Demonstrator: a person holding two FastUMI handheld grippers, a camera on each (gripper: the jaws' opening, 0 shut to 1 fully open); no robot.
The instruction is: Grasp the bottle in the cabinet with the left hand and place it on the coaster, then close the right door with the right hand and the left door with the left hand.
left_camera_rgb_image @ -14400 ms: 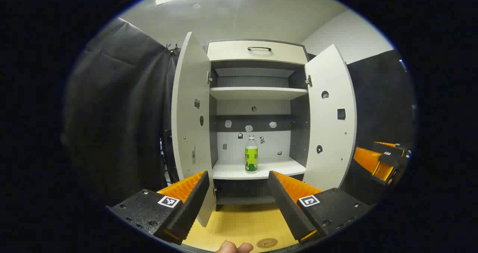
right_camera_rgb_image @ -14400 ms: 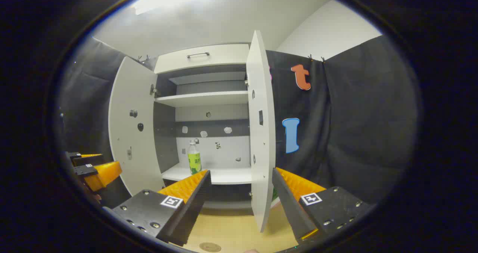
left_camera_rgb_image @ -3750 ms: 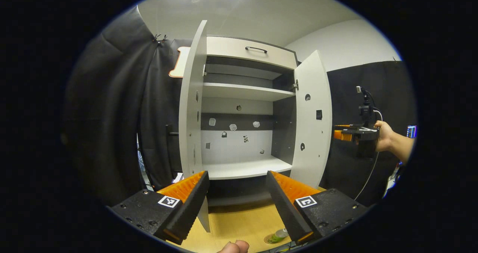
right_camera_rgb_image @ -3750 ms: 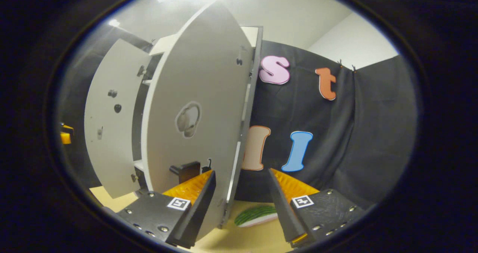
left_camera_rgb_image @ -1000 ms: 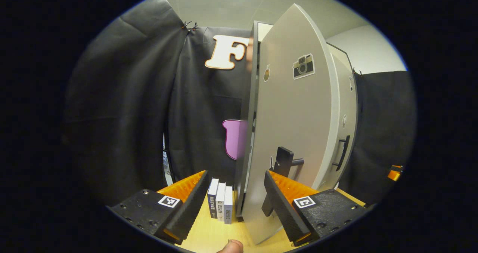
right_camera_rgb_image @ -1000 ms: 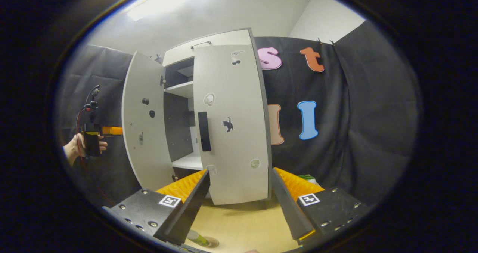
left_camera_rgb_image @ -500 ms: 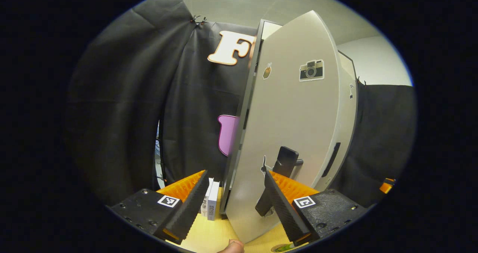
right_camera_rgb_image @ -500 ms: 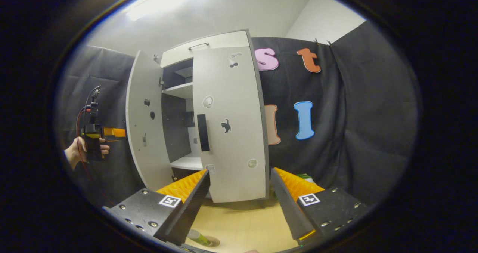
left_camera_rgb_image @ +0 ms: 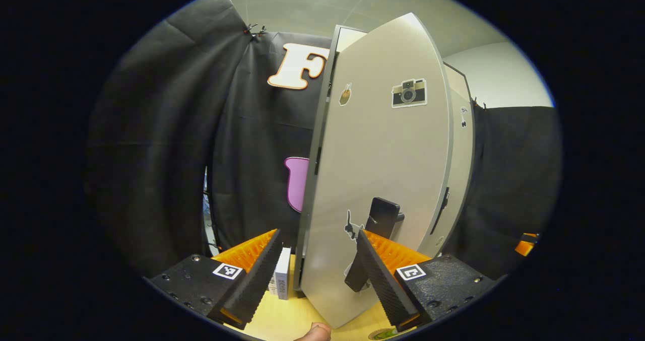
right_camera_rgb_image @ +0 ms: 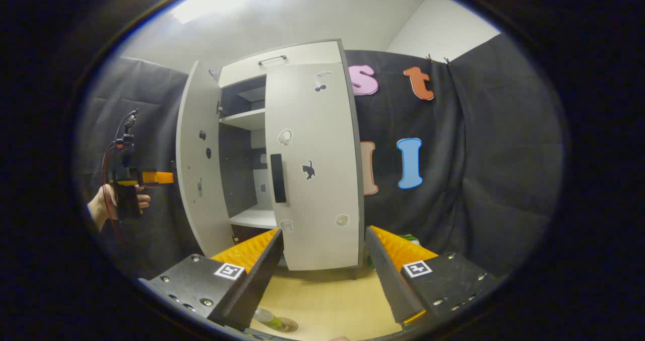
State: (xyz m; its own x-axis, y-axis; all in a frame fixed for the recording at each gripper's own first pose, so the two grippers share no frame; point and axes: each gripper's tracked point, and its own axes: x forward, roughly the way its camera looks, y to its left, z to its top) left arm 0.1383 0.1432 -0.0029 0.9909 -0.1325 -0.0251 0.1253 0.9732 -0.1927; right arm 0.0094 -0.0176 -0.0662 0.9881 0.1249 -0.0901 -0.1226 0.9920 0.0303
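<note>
1. Left door [left_camera_rgb_image: 373,180] stands half open; right door [right_camera_rgb_image: 315,164] is shut.
2. Left claw [left_camera_rgb_image: 317,265], fingers apart, sits at the door's face.
3. The stiff, light panel likely swings easily; push near its handle [left_camera_rgb_image: 375,240].
4. Right claw [right_camera_rgb_image: 322,268] is open, idle.

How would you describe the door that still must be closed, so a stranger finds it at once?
Look at the tall pale cabinet against the black cloth. Its left door stands open beside the shut right door. Its outer face carries a camera sticker.
</note>
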